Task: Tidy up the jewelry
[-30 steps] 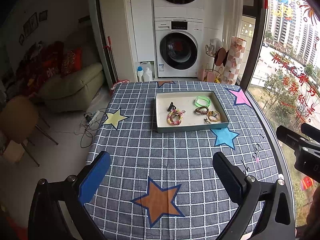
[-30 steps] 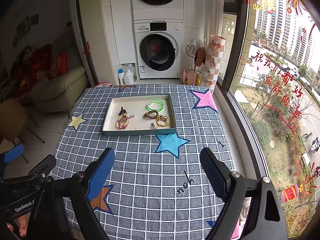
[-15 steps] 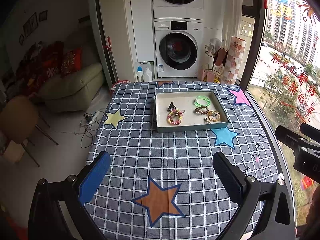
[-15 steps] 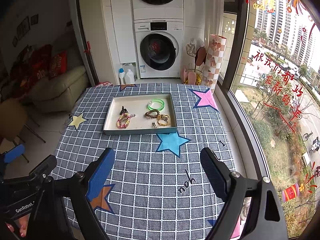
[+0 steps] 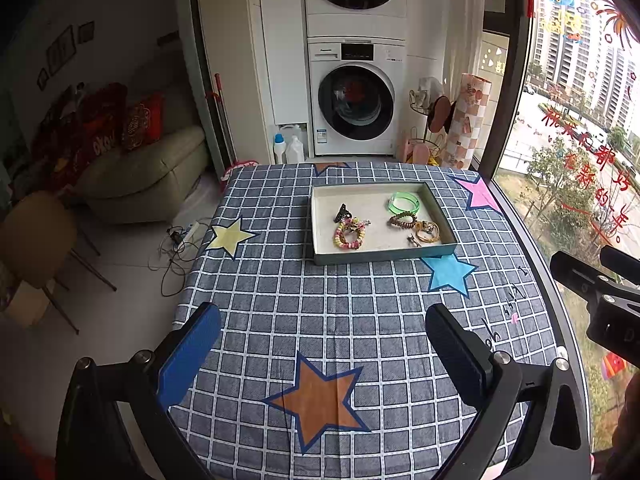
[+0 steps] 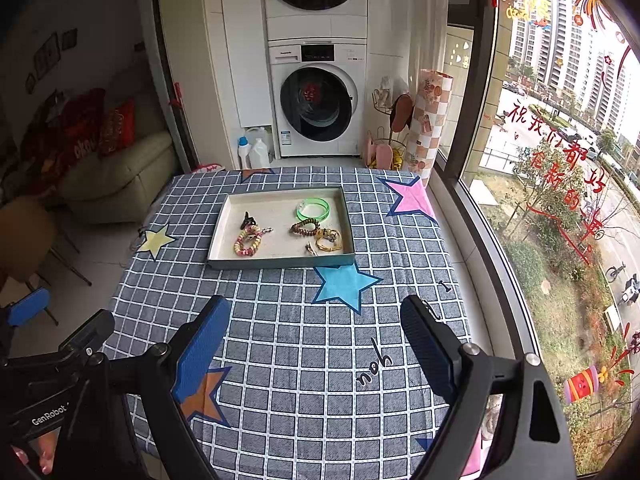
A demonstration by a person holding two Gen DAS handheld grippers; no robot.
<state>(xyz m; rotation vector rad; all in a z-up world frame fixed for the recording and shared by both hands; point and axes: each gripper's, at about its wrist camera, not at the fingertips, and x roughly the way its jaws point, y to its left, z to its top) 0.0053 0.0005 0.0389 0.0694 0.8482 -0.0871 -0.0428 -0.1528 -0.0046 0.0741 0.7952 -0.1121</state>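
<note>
Two grippers hung wide apart-fingered and empty over the near half of the checked tablecloth (image 5: 328, 312), the left gripper (image 5: 324, 356) and the right gripper (image 6: 316, 344) both well short of the shallow tray (image 5: 436, 210) at the far end. All the jewelry in sight already lay inside that tray: a green bangle (image 5: 404, 202), a pastel bead bracelet (image 5: 349, 236), a brown coiled band (image 5: 402, 221), a gold bracelet (image 5: 428, 233) and a black clip (image 5: 342, 213), loosely scattered, which would fit either pieces gathered in or pieces awaiting sorting. Smallest details stayed unclear, notably the tiny silvery piece (image 5: 414, 241) by the tray's front wall and whether the gold and brown pieces touched.
</note>
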